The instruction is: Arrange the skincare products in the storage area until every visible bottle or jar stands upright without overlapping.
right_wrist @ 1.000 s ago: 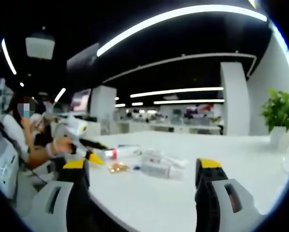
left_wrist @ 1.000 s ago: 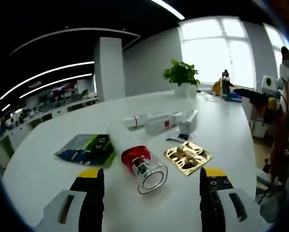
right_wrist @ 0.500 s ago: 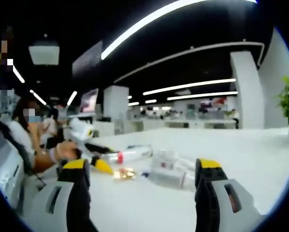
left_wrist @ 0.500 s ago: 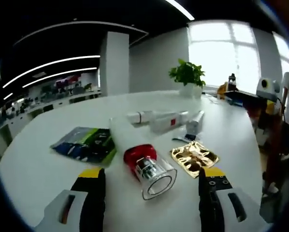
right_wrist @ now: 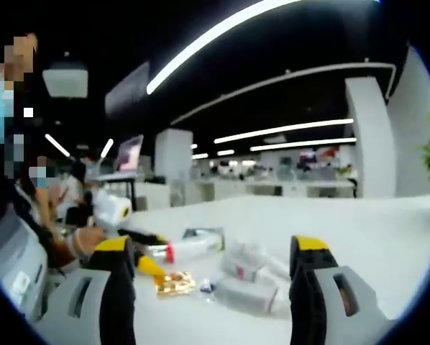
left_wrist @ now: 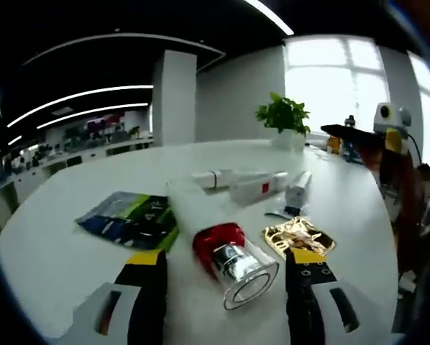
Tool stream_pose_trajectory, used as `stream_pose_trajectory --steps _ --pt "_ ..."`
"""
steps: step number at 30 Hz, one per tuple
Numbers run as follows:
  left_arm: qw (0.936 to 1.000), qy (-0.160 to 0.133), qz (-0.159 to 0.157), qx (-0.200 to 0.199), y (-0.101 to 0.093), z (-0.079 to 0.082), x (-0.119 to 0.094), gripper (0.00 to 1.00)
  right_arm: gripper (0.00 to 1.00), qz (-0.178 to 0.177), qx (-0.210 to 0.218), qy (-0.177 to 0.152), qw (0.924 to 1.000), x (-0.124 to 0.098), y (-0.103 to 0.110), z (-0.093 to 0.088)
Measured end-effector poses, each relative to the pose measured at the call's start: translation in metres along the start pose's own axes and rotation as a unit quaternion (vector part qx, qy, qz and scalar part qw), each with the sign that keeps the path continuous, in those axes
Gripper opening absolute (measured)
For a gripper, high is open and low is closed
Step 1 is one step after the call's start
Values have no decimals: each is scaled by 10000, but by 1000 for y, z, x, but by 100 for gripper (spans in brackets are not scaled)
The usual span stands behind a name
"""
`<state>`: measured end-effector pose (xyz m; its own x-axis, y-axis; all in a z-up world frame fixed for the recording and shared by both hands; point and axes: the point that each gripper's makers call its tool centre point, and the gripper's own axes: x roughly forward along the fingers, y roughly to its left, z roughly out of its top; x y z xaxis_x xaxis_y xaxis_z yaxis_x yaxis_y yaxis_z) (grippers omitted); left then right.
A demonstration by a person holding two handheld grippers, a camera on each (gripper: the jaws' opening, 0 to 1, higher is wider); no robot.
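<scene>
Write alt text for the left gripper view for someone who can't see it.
A bottle with a red collar and clear cap lies on its side on a white table, between the open jaws of the left gripper. Beyond it lie a gold sachet, a dark green-and-blue packet and several white tubes.

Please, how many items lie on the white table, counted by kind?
Bottle with red band and clear cap: 1
White tubes: 3, as far as I can tell
Gold packet: 1
Dark green-and-blue packet: 1
Potted plant: 1
Total: 7
</scene>
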<state>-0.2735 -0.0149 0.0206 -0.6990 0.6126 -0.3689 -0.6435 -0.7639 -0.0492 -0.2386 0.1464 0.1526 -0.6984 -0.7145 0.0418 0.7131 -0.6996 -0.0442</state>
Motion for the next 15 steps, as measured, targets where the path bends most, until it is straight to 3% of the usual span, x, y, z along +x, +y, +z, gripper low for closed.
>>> stream_pose_trajectory --steps 4,9,15 --pt "9998 -45 -34 169 -6 3 0 59 87 99 53 -80 9999 5 5 6" --pt "9996 -3 186 231 0 3 -1 51 87 159 167 -94 9997 6 5 9" --pt "9988 -31 296 386 1 3 -9 43 86 83 129 108 9998 9 -5 0"
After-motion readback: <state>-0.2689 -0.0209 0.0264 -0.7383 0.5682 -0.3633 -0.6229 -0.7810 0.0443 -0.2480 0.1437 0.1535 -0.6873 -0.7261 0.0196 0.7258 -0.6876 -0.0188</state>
